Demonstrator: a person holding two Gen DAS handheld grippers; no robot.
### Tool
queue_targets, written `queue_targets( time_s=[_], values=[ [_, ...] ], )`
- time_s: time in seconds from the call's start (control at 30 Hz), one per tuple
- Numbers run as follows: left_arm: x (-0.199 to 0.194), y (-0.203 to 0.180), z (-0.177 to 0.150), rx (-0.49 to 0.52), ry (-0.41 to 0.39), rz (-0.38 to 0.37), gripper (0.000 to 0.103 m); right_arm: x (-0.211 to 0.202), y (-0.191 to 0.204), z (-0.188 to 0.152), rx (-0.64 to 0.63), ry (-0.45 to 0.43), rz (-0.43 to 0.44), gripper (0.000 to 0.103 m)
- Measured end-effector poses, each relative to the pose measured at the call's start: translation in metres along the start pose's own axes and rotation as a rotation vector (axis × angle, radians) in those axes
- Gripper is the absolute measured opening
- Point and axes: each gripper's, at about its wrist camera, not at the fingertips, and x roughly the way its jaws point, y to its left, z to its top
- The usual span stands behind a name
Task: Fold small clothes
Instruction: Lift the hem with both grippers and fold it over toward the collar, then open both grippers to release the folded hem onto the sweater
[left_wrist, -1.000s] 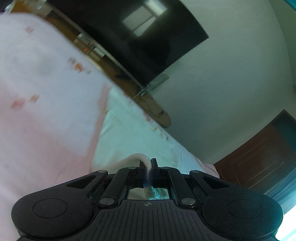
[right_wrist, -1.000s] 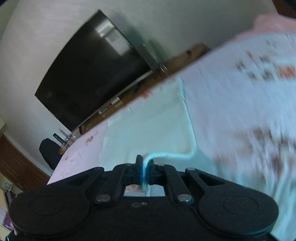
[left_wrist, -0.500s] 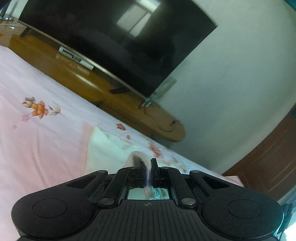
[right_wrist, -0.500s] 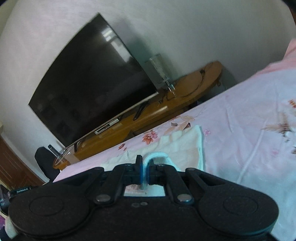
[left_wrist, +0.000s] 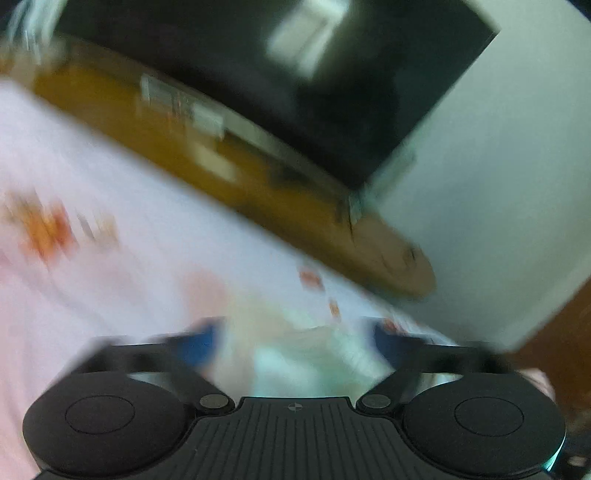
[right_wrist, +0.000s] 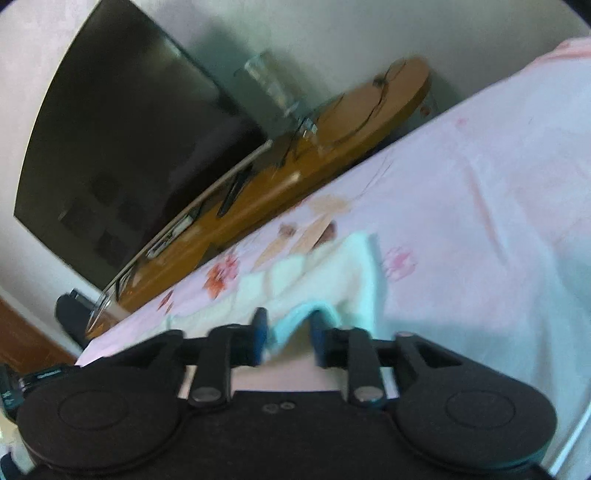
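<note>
You're working in a home bedroom: a floral pink bedsheet (right_wrist: 461, 206) spreads ahead of your claw, and beyond it a wooden TV stand (right_wrist: 332, 147) carries a large dark television (right_wrist: 122, 147).

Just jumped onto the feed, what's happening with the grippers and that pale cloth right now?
A person is folding a small pale garment on a pink floral bedsheet, using a handheld gripper in each hand. Both are open: the left gripper has its fingers spread wide over the cloth in a heavily blurred view, and the right gripper has its fingers parted with a fold of the cloth edge rising between them, apparently no longer pinched. A dark TV on a wooden stand sits beyond the bed.
</note>
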Motion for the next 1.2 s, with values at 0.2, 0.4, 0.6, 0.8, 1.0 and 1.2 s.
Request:
queue_targets(
  time_s=[0.2, 0.4, 0.6, 0.8, 1.0, 1.2],
  values=[
    [0.014, -0.012, -0.003, 0.198, 0.133, -0.004, 0.065, -0.012, 0.001, 0.0, -0.129, -0.037, -0.012, 0.048],
    [0.026, -0.024, -0.009, 0.315, 0.211, 0.018, 0.059, 0.005, 0.013, 0.008, -0.256, 0.005, -0.048, 0.042],
    [0.032, -0.017, -0.002, 0.273, 0.242, -0.001, 0.01, 0.032, 0.024, 0.004, -0.387, 0.113, -0.118, 0.024],
    [0.023, -0.014, 0.001, 0.293, 0.152, -0.037, 0.003, 0.022, 0.04, 0.001, -0.467, 0.05, -0.108, 0.004],
    [0.015, -0.023, 0.011, 0.298, 0.053, -0.08, 0.003, 0.01, 0.046, 0.011, -0.491, -0.052, -0.11, 0.004],
    [0.055, -0.014, -0.005, 0.318, 0.172, 0.05, 0.003, 0.037, 0.023, 0.015, -0.415, -0.001, -0.177, 0.004]
  ],
)
